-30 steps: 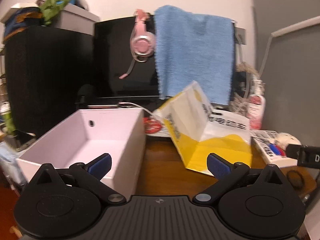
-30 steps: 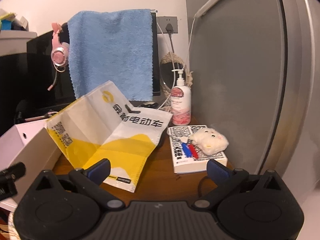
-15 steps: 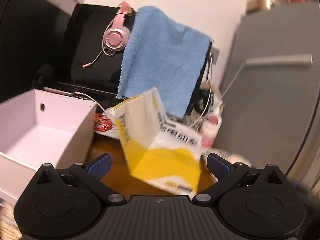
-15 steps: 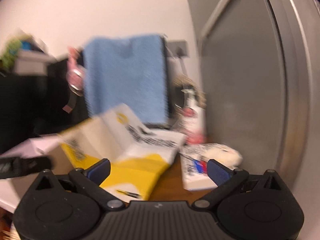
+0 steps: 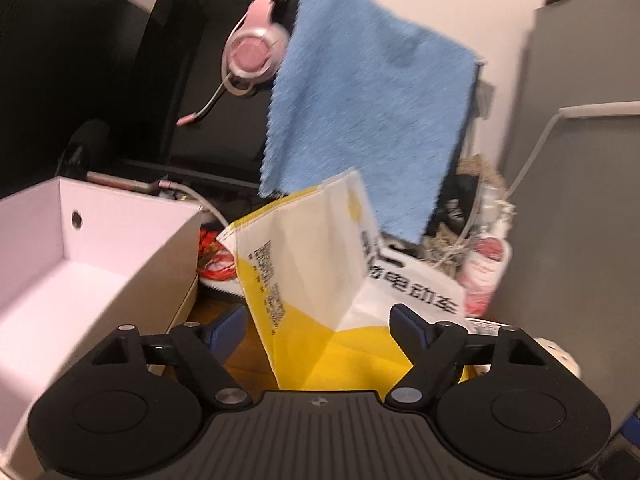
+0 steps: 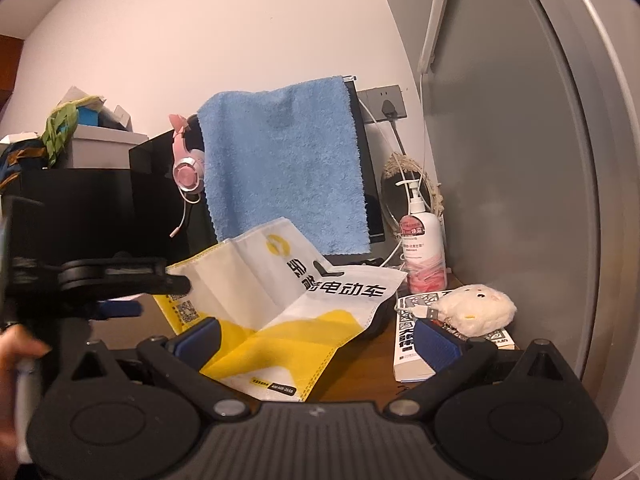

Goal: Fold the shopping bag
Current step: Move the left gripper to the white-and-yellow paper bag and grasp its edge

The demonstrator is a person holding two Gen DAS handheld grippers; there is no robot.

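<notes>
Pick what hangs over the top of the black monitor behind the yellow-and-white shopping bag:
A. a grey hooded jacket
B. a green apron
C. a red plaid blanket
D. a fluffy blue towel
D: a fluffy blue towel drapes over the black monitor, hanging down behind the half-creased yellow-and-white shopping bag, with pink headphones beside it.

Open right tongs [image 6: 314, 330] face the creased shopping bag [image 6: 280, 288].

A home desk corner: pink headset [image 6: 187, 168], towel-draped monitor [image 6: 370, 184], lotion bottle [image 6: 423, 254].
</notes>
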